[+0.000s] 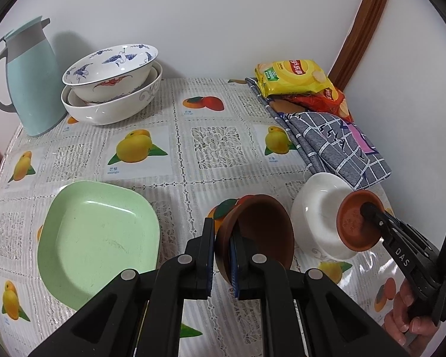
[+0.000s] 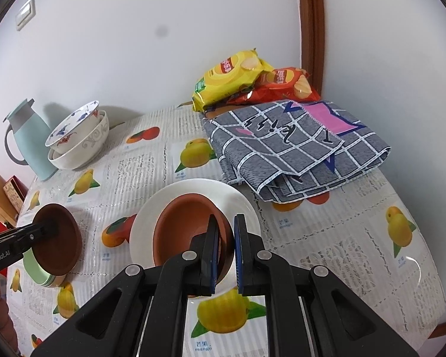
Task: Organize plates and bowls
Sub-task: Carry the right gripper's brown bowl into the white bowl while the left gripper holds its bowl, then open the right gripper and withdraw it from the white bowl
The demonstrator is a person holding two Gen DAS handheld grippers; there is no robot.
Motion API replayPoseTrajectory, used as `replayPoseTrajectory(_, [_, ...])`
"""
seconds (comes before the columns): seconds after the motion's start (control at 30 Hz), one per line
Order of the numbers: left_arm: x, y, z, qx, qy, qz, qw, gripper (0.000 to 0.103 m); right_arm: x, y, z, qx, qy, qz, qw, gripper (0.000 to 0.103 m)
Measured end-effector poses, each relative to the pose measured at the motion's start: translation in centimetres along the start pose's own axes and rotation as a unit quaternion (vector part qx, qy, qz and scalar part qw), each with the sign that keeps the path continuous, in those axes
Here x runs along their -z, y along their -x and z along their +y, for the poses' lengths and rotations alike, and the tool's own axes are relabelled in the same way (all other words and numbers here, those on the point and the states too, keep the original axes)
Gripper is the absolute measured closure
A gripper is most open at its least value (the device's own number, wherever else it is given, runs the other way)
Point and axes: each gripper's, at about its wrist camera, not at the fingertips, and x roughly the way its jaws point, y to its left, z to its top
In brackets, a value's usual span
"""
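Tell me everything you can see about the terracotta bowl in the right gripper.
The terracotta bowl is small, round and matte orange-brown, like unglazed clay, and looks empty. The right gripper is shut on its near rim, one jaw inside, one outside. It is tipped, its opening facing away from the gripper, over the white bowl; whether they touch is unclear.

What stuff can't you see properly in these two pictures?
- Left wrist view: the near rim of the brown bowl, covered by the left gripper.
- Left wrist view: how many bowls are stacked; the top one hides the inside.
- Right wrist view: most of the green plate, behind the brown bowl.
- Both views: small print under the tablecloth fruit, too tiny.
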Motion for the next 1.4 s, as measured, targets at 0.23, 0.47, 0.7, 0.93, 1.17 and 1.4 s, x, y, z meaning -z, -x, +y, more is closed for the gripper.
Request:
replayPoseTrajectory(0.23, [-0.2,-1.0,0.1,-0.003,-0.001,0.006,1.0,0.094,0.0,-2.4,0.4,0.001,0.008,0.023,1.0,0.093])
replayPoseTrajectory(0.47, [-0.4,-1.8,0.3,-0.006,0.003,0.012,0.9999,0.094,0.1,-4.3,0.6,0.004,0.013,0.046,0.999,0.093])
replayPoseTrajectory(0.7, [-0.4,-2.4,0.1,-0.003,0.004,0.019,0.9998,0.094,0.1,-5.4,1.1,0.01,0.031,0.056,0.998,0.093])
replayPoseTrajectory(0.93, [-0.4,-2.9,0.1,-0.002,0.004,0.026,0.9997,0.094,-0.3,-6.3,1.6,0.026,0.058,0.067,0.996,0.093])
replayPoseTrajectory(1.17, [-0.4,-3.0,0.2,-0.001,0.007,0.028,0.9996,0.094,-0.2,-7.4,2.5,0.065,0.093,0.087,0.99,0.09])
replayPoseTrajectory(1.4, [-0.3,-2.4,1.2,0.0,0.013,0.024,0.9996,0.094,-0.1,-7.6,3.7,0.084,0.122,0.089,0.985,0.086])
